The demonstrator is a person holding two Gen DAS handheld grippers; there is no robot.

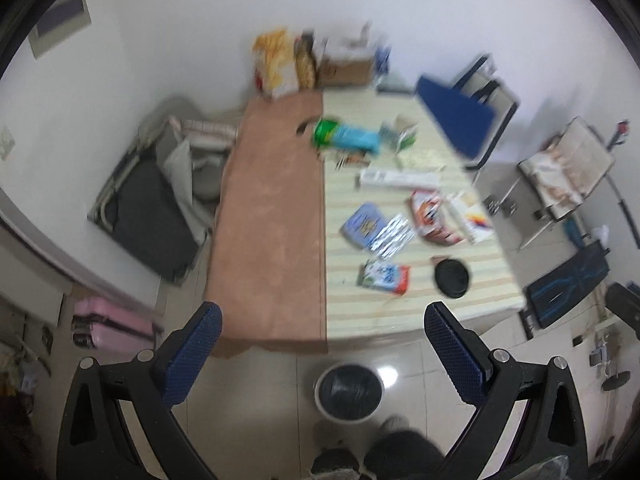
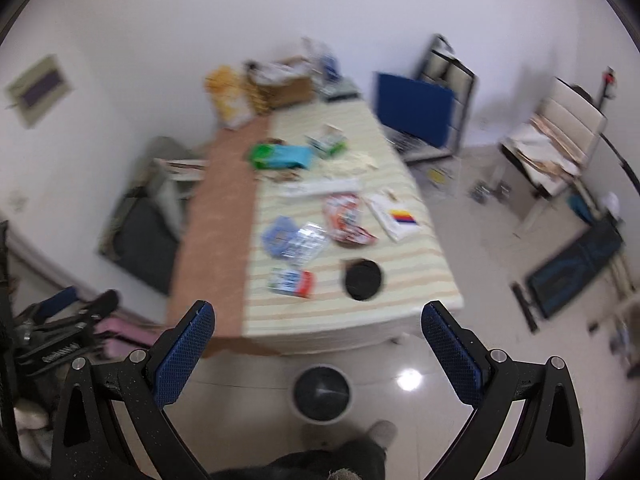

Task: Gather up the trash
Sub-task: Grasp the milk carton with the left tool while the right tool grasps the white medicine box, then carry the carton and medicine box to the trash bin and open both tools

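Opening stage of the collection, as judged from the layout: nothing is held and the litter lies untouched.

Counter: a long counter (image 1: 400,312) under a cream-and-tan striped cloth, with a matt terracotta-brown strip (image 1: 268,216) along one side.

Bin: a round white bin lined with a glossy black bag (image 1: 347,392) stands on the shiny tiled floor, just in front of the counter's near end and below both grippers.

Grippers: the left gripper (image 1: 322,332) and the right gripper (image 2: 318,330) hang high above the near end of the counter, well apart from the trash. Each has its blue, stipple-textured fingers (image 2: 450,352) spread wide and empty.

Trash, on the striped cloth:
- a flat, long white carton (image 1: 400,178);
- a crinkled red-and-white foil packet (image 1: 430,216);
- a blue pouch (image 1: 362,222) touching a silvery foil wrapper (image 1: 394,236);
- a small blue, white and red wrapper (image 1: 384,276), nearest the edge;
- a round black lid-like disc (image 1: 452,278) beside it.

Detail is motion-blurred.

Next move, in my judgement: lower one gripper to the nearest wrapper. Thin film lying flat calls for a low, angled pinch at a raised edge, then a carry to the bin.
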